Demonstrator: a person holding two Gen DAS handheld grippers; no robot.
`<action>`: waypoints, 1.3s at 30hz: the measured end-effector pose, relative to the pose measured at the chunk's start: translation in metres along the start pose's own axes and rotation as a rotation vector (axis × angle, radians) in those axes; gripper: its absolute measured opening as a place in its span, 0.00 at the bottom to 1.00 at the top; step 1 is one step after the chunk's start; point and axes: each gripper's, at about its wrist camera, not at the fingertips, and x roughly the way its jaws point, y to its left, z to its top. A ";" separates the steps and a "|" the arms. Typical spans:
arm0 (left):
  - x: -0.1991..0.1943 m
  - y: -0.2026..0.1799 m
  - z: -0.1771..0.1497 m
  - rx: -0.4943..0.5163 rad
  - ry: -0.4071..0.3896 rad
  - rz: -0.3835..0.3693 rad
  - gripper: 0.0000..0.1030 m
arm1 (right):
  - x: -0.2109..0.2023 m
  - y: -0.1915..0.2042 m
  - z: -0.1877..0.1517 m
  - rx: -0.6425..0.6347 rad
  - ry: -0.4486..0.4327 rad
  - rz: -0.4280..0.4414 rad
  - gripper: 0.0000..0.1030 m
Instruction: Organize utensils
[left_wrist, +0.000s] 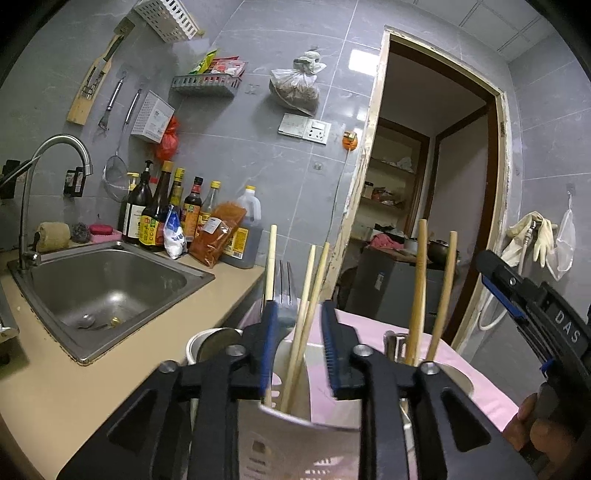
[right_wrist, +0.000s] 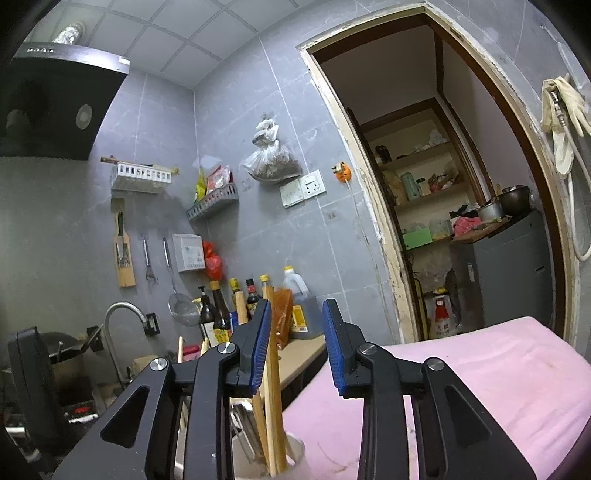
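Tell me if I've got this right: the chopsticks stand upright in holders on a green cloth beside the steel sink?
Not quite. The cloth is pink, not green, as the left wrist view shows. The rest holds: the chopsticks stand upright in holders on it, beside the steel sink.

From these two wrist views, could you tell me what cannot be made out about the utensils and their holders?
- Holder bases: the left gripper covers the white holder in the left wrist view.
- Chopstick lower ends: sunk in the metal cup, cut by the right wrist view's bottom edge.
- Fork handle: behind the gripper's fingers.
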 end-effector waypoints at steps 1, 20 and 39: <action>-0.002 0.000 0.001 -0.006 0.001 -0.004 0.27 | -0.002 0.000 0.000 -0.004 0.002 -0.004 0.31; -0.050 -0.023 0.000 0.057 0.116 -0.049 0.76 | -0.073 -0.015 0.005 -0.080 0.075 -0.094 0.81; -0.111 -0.053 -0.029 0.188 0.114 0.021 0.84 | -0.161 -0.024 0.012 -0.165 0.245 -0.288 1.00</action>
